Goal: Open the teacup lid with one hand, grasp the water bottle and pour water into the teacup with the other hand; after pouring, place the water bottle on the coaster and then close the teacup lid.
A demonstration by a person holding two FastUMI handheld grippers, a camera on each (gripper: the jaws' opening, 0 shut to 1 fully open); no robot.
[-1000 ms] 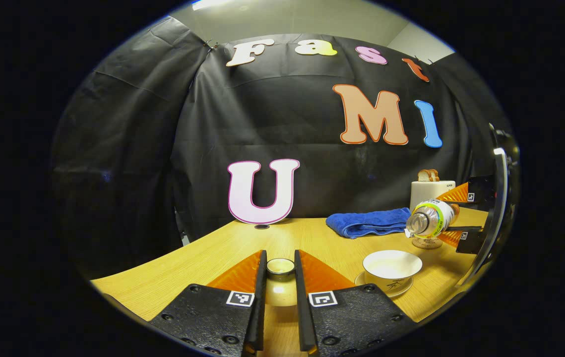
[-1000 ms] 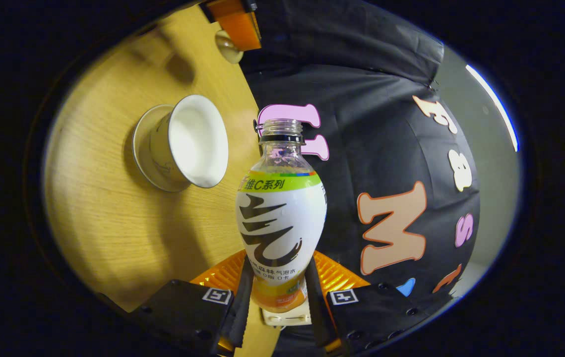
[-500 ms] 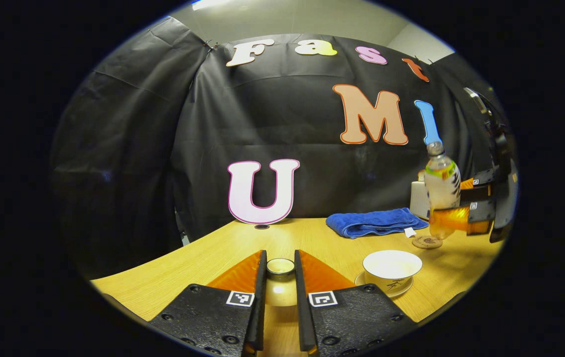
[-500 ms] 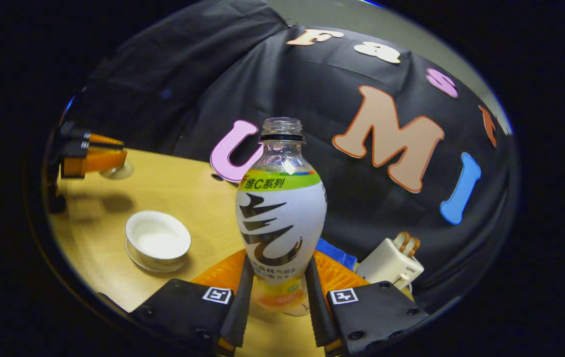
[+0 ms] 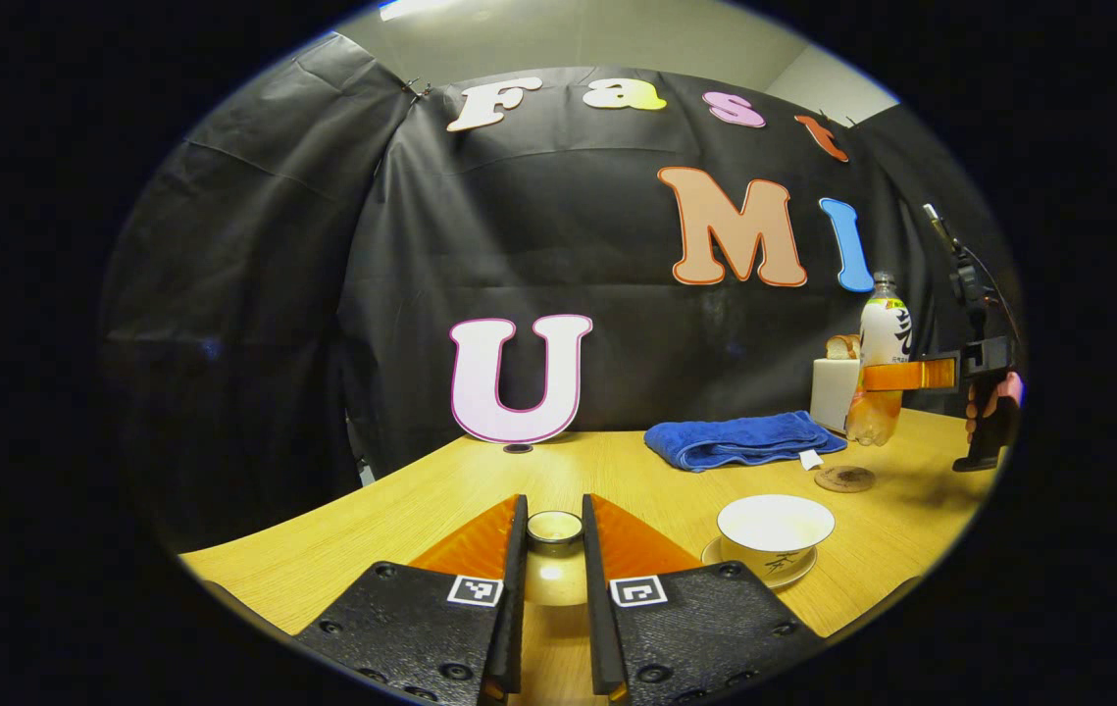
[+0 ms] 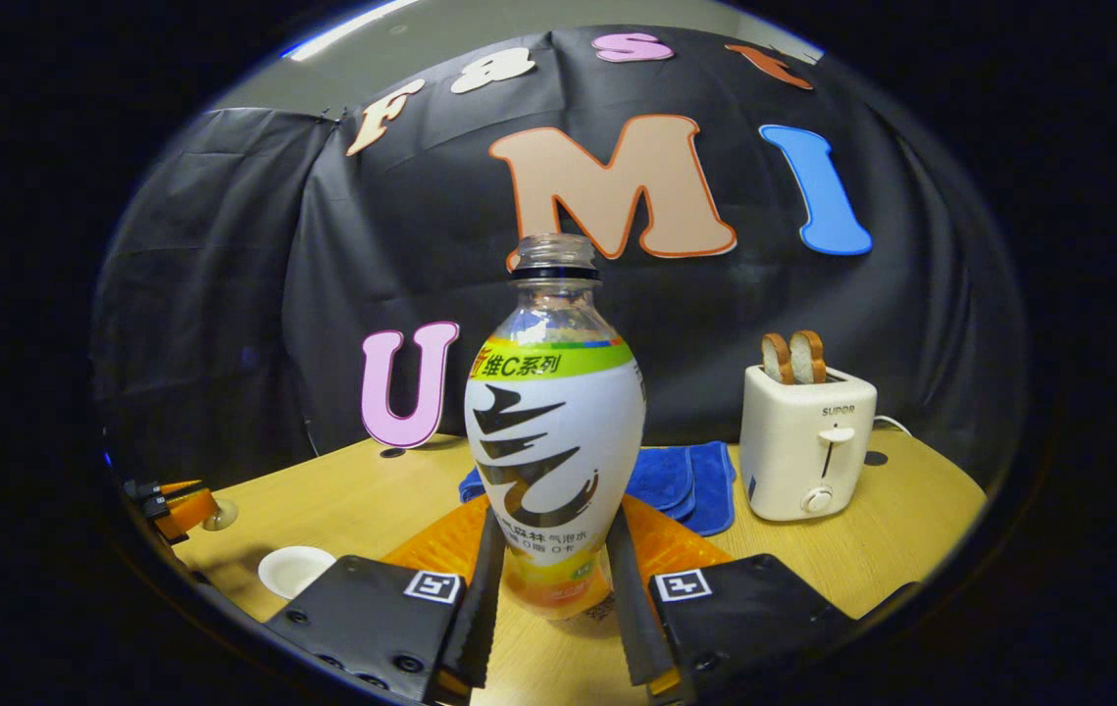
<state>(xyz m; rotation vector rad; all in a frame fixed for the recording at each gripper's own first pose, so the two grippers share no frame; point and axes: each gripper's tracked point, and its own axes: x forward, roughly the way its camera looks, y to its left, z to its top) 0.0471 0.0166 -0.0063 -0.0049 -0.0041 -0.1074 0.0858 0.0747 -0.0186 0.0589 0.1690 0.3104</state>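
In the left gripper view, my left gripper point(image 5: 554, 510) is shut on the knob of the teacup lid point(image 5: 555, 579), held low over the table's near edge. The uncovered white teacup point(image 5: 776, 525) stands on its saucer to the right. Beyond it lies the round coaster point(image 5: 844, 479), bare. Further back and right, the right gripper point(image 5: 874, 376) holds the water bottle point(image 5: 884, 338) upright, just past the coaster. In the right gripper view, my right gripper point(image 6: 555, 515) is shut on the lower body of the uncapped bottle point(image 6: 555, 431). The teacup point(image 6: 295, 569) and left gripper point(image 6: 180, 510) sit at the lower left.
A folded blue towel point(image 5: 739, 439) lies at the back of the wooden table point(image 5: 421, 510). A white toaster point(image 6: 806, 441) with bread slices stands at the back right. A hand point(image 5: 994, 402) grips the right gripper's handle.
The bottle swung from lying tilted over the teacup to upright, and moved away to the right, beyond the coaster. The left gripper and lid stayed still.
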